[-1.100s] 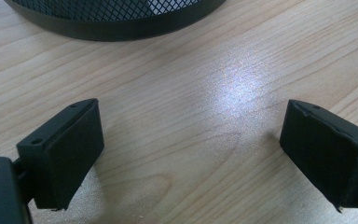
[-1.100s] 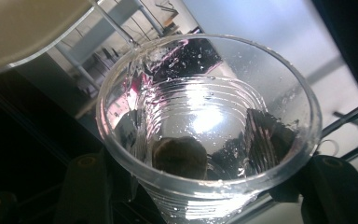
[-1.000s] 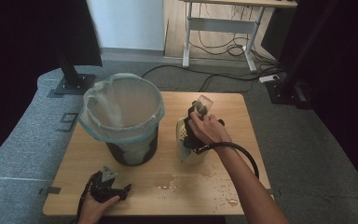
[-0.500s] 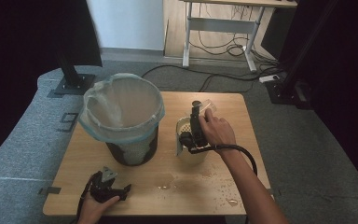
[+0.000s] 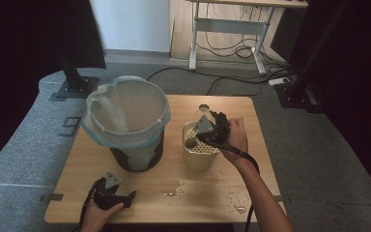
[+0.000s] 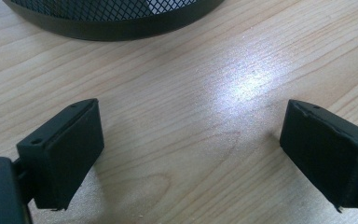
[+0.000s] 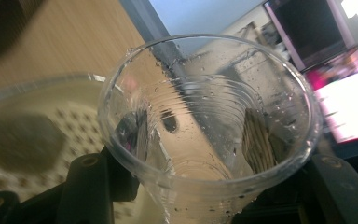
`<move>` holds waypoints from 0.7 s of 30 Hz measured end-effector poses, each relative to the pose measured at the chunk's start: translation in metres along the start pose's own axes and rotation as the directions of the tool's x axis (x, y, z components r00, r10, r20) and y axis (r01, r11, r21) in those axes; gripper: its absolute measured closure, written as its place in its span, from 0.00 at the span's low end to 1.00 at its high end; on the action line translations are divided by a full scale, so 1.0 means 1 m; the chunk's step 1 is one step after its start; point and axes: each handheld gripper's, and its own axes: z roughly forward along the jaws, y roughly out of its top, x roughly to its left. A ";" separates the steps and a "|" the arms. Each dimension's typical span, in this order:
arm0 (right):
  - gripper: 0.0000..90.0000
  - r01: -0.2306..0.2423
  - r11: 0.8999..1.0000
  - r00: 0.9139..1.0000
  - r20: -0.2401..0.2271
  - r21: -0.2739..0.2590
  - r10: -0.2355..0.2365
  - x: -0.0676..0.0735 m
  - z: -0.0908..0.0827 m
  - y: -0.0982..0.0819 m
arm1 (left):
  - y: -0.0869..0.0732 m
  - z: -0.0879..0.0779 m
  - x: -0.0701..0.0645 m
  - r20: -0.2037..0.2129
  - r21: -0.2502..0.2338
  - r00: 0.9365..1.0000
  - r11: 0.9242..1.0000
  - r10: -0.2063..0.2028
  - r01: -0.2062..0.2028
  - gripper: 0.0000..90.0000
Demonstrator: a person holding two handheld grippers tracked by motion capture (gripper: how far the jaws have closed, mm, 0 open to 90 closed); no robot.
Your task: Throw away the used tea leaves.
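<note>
My right gripper (image 5: 211, 126) is shut on a clear, wet plastic cup (image 5: 204, 112), held tilted above a cream container (image 5: 200, 158) with a perforated strainer top. Its jaws have just closed a little further on the cup. In the right gripper view the cup (image 7: 209, 130) opens toward the camera, with both black fingers (image 7: 91, 184) pressed on its sides. A dark lump (image 5: 191, 143) lies on the strainer (image 7: 74, 126). My left gripper (image 5: 125, 197) rests on the table near the front left. It stands open over bare wood (image 6: 191, 149).
A black mesh bin (image 5: 135, 157) lined with a clear bag (image 5: 96, 133) stands at the table's left; its base (image 6: 112, 18) is just ahead of my left gripper. Water drops (image 5: 222, 191) lie on the wood in front of the container. A cable trails from my right gripper.
My right gripper has risen a little with the cup and tipped it over the strainer container. The left gripper has stayed put.
</note>
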 end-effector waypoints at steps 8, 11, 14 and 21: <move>0.47 -0.377 0.923 0.917 -0.171 -0.072 0.361 -0.018 -0.003 -0.015 | 0.000 0.000 0.000 0.000 0.000 1.000 1.000 0.000 0.000 0.06; 0.48 -0.432 0.899 0.889 -0.200 -0.067 0.412 -0.018 -0.002 -0.019 | 0.000 0.000 0.000 -0.001 -0.001 1.000 1.000 0.000 0.000 0.06; 0.48 -0.475 0.877 0.863 -0.231 -0.071 0.449 -0.019 -0.002 -0.021 | 0.000 0.000 0.000 -0.001 0.000 1.000 1.000 0.000 0.000 0.06; 0.48 -0.557 0.826 0.811 -0.266 -0.081 0.521 -0.024 -0.003 -0.023 | 0.000 0.000 0.000 0.000 0.001 1.000 1.000 0.001 -0.001 0.06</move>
